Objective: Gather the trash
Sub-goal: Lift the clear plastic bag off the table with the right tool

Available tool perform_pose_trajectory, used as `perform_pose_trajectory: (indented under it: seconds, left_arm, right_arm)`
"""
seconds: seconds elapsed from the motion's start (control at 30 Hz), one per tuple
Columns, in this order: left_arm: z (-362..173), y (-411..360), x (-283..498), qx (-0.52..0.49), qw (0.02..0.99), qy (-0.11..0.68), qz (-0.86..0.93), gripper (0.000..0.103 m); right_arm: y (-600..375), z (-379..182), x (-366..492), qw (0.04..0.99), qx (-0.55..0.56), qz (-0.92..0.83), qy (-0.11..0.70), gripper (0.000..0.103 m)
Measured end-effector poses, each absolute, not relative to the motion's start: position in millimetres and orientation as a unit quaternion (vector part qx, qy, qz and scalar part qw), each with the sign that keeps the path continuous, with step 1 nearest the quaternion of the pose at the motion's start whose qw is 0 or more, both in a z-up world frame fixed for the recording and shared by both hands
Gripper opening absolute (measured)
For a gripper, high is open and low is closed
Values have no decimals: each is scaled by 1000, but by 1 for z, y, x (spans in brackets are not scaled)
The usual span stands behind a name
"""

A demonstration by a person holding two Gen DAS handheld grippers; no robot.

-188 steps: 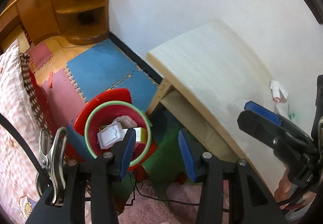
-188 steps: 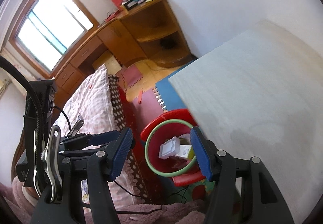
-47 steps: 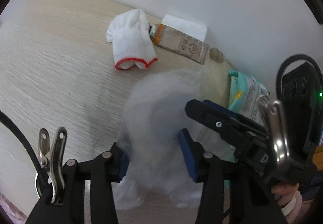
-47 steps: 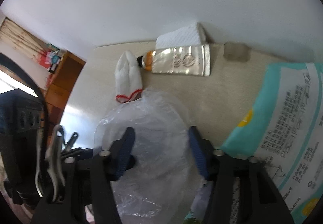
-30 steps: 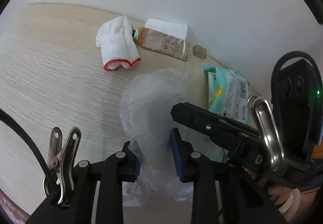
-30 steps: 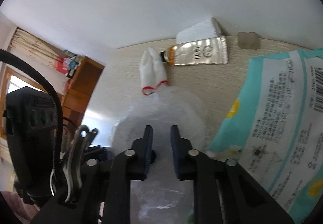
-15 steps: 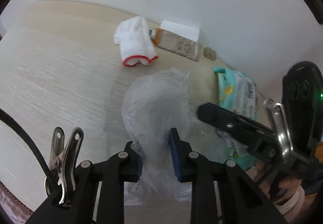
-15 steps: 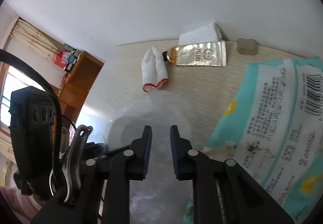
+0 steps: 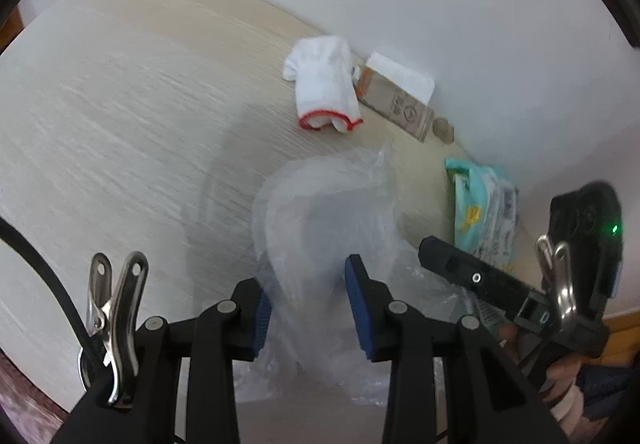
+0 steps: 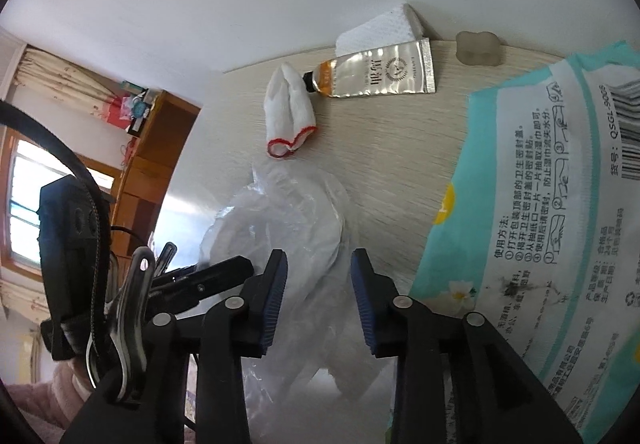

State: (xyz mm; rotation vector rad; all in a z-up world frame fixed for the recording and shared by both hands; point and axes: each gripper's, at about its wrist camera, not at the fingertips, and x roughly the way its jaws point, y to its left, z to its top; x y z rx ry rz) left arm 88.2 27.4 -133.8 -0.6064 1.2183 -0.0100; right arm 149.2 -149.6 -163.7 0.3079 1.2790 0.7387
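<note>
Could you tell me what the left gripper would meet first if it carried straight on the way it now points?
Most likely the clear plastic bag: the film already lies between the left gripper's open jaws and stretches ahead of them. Under it is the table. The white glove lies farther off, though depth is hard to judge.

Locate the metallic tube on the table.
In the right wrist view the metallic tube lies at the table's far edge by the wall, between the white glove and folded tissue.

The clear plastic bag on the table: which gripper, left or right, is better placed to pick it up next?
Probably the left gripper. The plastic bag fills the gap between its blue pads, which have just been opening. The right gripper has also just been opening and also straddles the bag, but crowds the wipes pack.
</note>
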Motion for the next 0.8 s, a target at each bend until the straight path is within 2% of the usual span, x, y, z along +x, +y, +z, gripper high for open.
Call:
perform_pose_trajectory:
  seconds: [0.17, 0.3, 0.33, 0.37, 0.4, 0.73, 0.8]
  left_arm:
    - [-125, 38, 86, -285, 784, 551, 3, 39]
    - [-130, 42, 88, -237, 789, 565, 42, 40]
    - [-133, 43, 89, -226, 789, 569, 52, 39]
    - [-134, 45, 89, -225, 790, 568, 60, 31]
    - [-135, 47, 90, -228, 787, 570, 60, 27]
    - [-143, 56, 88, -275, 772, 572, 20, 27]
    - [-143, 54, 88, -272, 773, 573, 13, 32]
  right_arm:
    - [-147, -163, 145, 721, 142, 341, 586, 43]
    - [-143, -168, 143, 713, 157, 337, 595, 49]
    - [-141, -170, 143, 711, 159, 335, 598, 50]
    - [-141, -171, 143, 711, 158, 334, 598, 50]
    - [-139, -171, 143, 713, 153, 333, 598, 50]
    - [-115, -174, 149, 709, 127, 340, 605, 50]
    - [-113, -177, 150, 709, 130, 340, 604, 43]
